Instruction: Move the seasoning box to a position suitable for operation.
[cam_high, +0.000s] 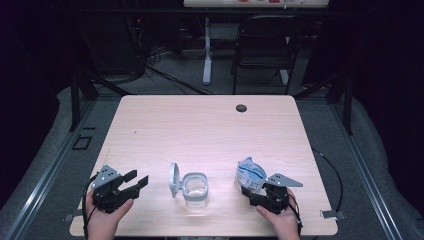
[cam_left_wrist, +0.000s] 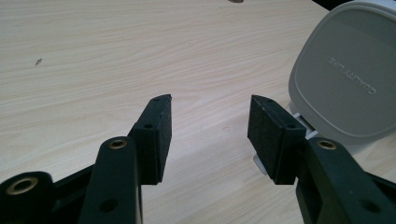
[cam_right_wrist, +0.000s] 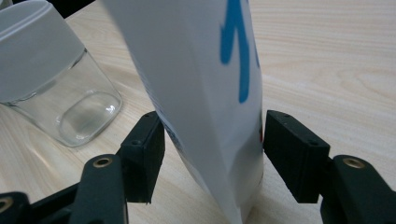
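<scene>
Item 1: wooden table (cam_high: 210, 125), pale grain, rounded corners, with a small dark round hole (cam_high: 241, 107) near the far edge.

Item 2: clear jar (cam_high: 195, 186), squarish with rounded corners, placed near the front edge of the table, about midway between the two hands. Its grey lid (cam_high: 173, 179) is swung open on the jar's left side and stands roughly upright. In the left gripper view the lid (cam_left_wrist: 345, 74) is seen at the right, its flat face lettered. In the right gripper view the jar (cam_right_wrist: 56, 79) appears at the left, with a frosted upper band over clear glass.

Item 3: white pouch (cam_high: 251, 174) with blue print, found to the right of the jar and apart from it, standing up from the right gripper (cam_high: 257, 192). In the right gripper view the pouch (cam_right_wrist: 205, 93) is set between the two black jaws; a narrow gap shows beside each pad, so a firm clamp cannot be confirmed, and the jaws are recorded as partly spread around it.

Item 4: left gripper (cam_high: 137, 181), held at the front left of the table, well left of the jar. Its jaws are spread wide with nothing between them, bare tabletop being seen in the gap.

Item 5: a folding chair (cam_high: 262, 45) on the floor beyond the table.
</scene>
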